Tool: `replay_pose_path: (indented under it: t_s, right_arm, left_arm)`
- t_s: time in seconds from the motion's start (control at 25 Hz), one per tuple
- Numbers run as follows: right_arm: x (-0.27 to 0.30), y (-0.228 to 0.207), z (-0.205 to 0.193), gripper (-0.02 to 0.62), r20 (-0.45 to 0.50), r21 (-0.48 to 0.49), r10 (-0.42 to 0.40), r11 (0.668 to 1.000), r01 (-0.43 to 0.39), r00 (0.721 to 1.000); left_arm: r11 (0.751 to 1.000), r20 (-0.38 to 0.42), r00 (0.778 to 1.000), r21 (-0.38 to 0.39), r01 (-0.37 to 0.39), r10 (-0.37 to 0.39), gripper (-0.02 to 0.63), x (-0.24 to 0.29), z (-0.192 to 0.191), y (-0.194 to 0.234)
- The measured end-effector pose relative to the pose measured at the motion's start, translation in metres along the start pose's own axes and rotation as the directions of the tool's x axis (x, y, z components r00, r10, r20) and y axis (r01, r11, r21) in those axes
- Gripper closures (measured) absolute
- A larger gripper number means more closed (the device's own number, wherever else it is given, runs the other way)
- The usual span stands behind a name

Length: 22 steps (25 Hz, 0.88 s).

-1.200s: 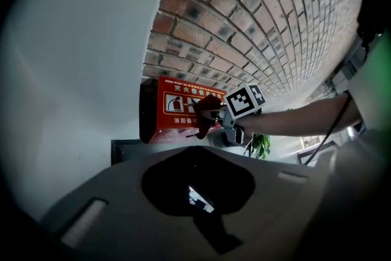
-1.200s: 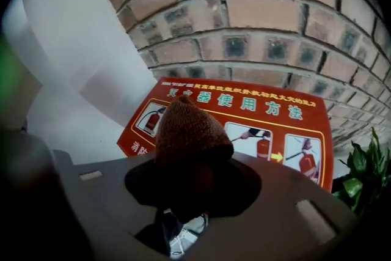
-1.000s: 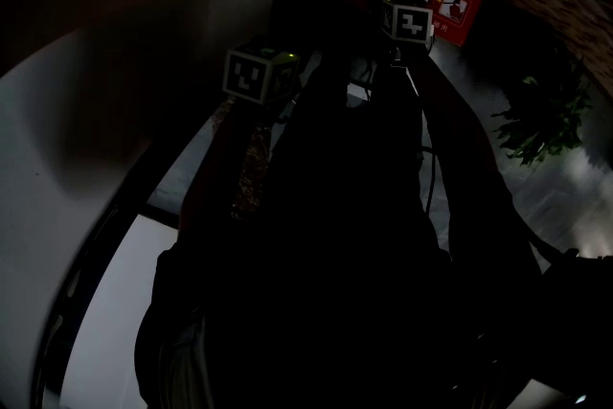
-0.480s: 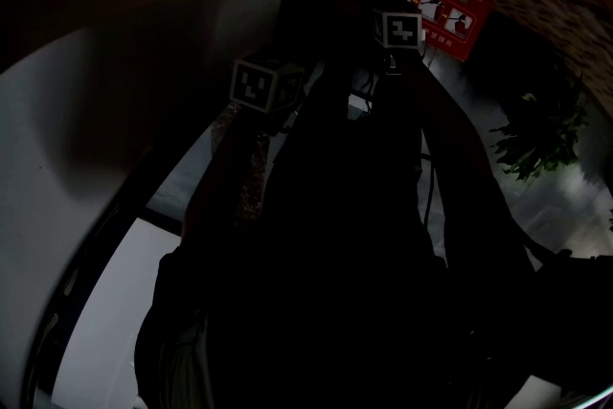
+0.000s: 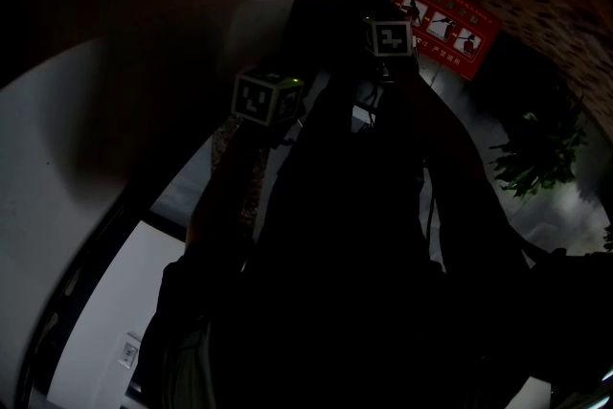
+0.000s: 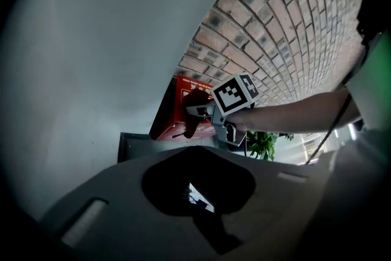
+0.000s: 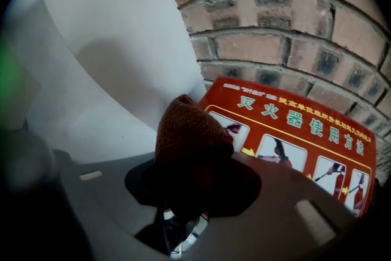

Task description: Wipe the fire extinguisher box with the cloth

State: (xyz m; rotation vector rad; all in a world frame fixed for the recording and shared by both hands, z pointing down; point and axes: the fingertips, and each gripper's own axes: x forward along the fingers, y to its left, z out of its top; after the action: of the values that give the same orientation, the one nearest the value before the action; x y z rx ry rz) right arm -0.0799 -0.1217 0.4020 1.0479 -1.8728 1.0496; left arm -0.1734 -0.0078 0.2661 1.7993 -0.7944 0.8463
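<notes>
Brick wall (image 7: 275, 9) behind red fire extinguisher box (image 7: 293, 131) | right tool (image 7: 183, 186) clamps brown cloth (image 7: 183, 131) at box's left edge | left tool (image 5: 273, 105): grip state unreadable

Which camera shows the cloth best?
The right gripper view: the brown knitted cloth sits large in its jaws, before the fire extinguisher box. In the left gripper view the cloth is small and distant; the head view is too dark.
</notes>
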Motion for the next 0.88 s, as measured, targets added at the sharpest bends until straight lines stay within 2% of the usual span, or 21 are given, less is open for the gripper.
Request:
replay_pose_path:
  t_s: [0.48, 0.68, 0.88]
  right_arm:
    - [0.016, 0.034, 0.016, 0.462, 0.033, -0.027, 0.08, 0.996, -0.079, 0.996]
    - [0.015, 0.063, 0.022, 0.462, 0.028, -0.042, 0.234, 0.972, -0.232, 0.972]
    - [-0.011, 0.07, 0.024, 0.463, 0.086, -0.067, 0.282, 0.959, -0.277, 0.956]
  left_arm:
    - [1.0, -0.001, 1.0, -0.019, -0.022, 0.022, 0.603, -0.012, -0.004, 0.016]
    - [0.999, 0.007, 0.999, -0.004, -0.033, 0.033, 0.603, -0.018, 0.0, 0.017]
    - [0.999, -0.007, 1.0, 0.03, -0.025, 0.026, 0.603, -0.017, 0.004, 0.012]
